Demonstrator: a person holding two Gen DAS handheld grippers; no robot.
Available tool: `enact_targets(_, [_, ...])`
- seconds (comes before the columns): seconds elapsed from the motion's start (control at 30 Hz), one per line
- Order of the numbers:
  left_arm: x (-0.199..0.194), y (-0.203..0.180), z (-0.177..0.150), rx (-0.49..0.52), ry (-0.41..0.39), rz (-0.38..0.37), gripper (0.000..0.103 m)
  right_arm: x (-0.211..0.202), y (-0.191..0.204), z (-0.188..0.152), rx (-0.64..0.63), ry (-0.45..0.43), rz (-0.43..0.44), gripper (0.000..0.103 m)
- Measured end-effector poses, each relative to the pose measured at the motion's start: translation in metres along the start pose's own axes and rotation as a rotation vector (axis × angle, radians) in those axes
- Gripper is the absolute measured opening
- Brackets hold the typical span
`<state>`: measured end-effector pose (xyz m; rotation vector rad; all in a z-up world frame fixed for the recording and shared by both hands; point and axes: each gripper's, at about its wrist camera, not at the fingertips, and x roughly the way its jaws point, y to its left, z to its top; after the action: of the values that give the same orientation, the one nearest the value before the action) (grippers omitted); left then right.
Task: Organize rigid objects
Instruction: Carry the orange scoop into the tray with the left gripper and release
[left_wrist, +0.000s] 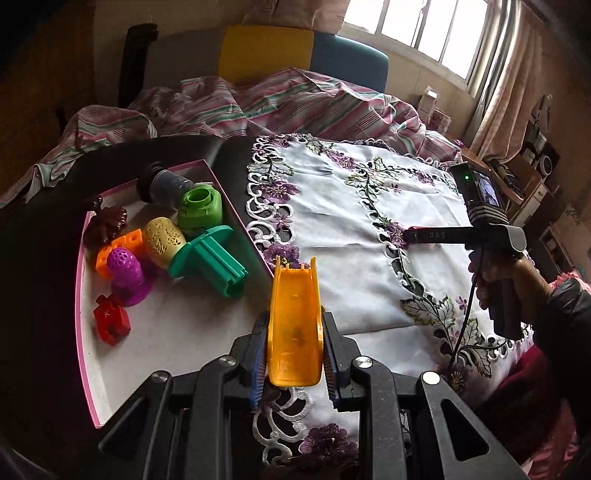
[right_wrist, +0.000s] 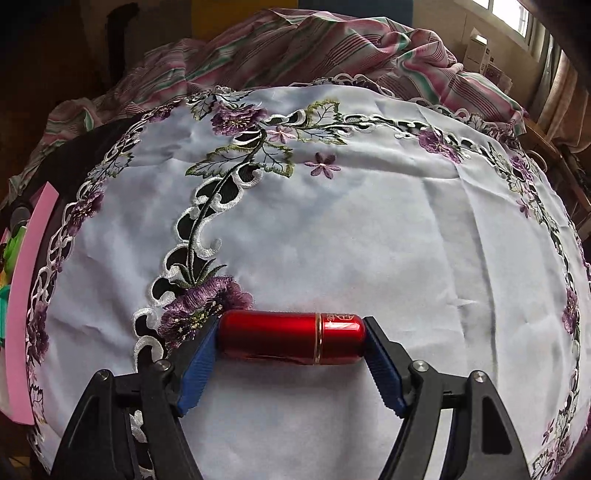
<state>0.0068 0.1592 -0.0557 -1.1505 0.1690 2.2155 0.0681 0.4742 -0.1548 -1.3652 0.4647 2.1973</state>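
Observation:
My left gripper (left_wrist: 294, 325) is shut on an orange chute-shaped plastic piece (left_wrist: 293, 314), gripped by its sides just right of the pink-rimmed white tray (left_wrist: 236, 206). Inside the tray lie a teal flanged piece (left_wrist: 207, 262), a green cap (left_wrist: 199, 206), a yellow perforated egg (left_wrist: 164, 240), a purple perforated toy (left_wrist: 125, 269), a red block (left_wrist: 110, 319), an orange block (left_wrist: 122, 243) and a dark cylinder (left_wrist: 166, 184). My right gripper (right_wrist: 291, 332) is shut endwise on a red metal capsule (right_wrist: 288, 338), low over the embroidered white cloth (right_wrist: 332, 221).
The cloth (left_wrist: 332, 206) covers a dark table with striped bedding (left_wrist: 258, 99) bunched behind it. A person's hand (left_wrist: 498, 280) holds the right gripper's handle at the right, its cable hanging down. Shelves and clutter stand at the far right under the window.

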Motion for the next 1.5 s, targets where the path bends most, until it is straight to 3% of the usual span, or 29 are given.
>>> enact_targets(0.6, [-0.009, 0.016, -0.005, -0.029, -0.008, 0.027, 0.027, 0.001, 0.003, 0.0, -0.032, -0.008, -0.022, 0.076])
enact_targets(0.97, [-0.033, 0.092, -0.015, -0.189, -0.045, 0.087, 0.027, 0.0, 0.004, 0.0, -0.041, -0.01, -0.03, 0.076])
enact_targets(1.17, [-0.023, 0.121, -0.027, -0.206, -0.003, 0.12, 0.027, -0.001, 0.005, 0.0, -0.043, -0.008, -0.032, 0.076])
enact_targets(1.5, [0.005, 0.13, -0.038, -0.162, 0.037, 0.191, 0.028, 0.0, 0.005, 0.0, -0.046, -0.008, -0.035, 0.076])
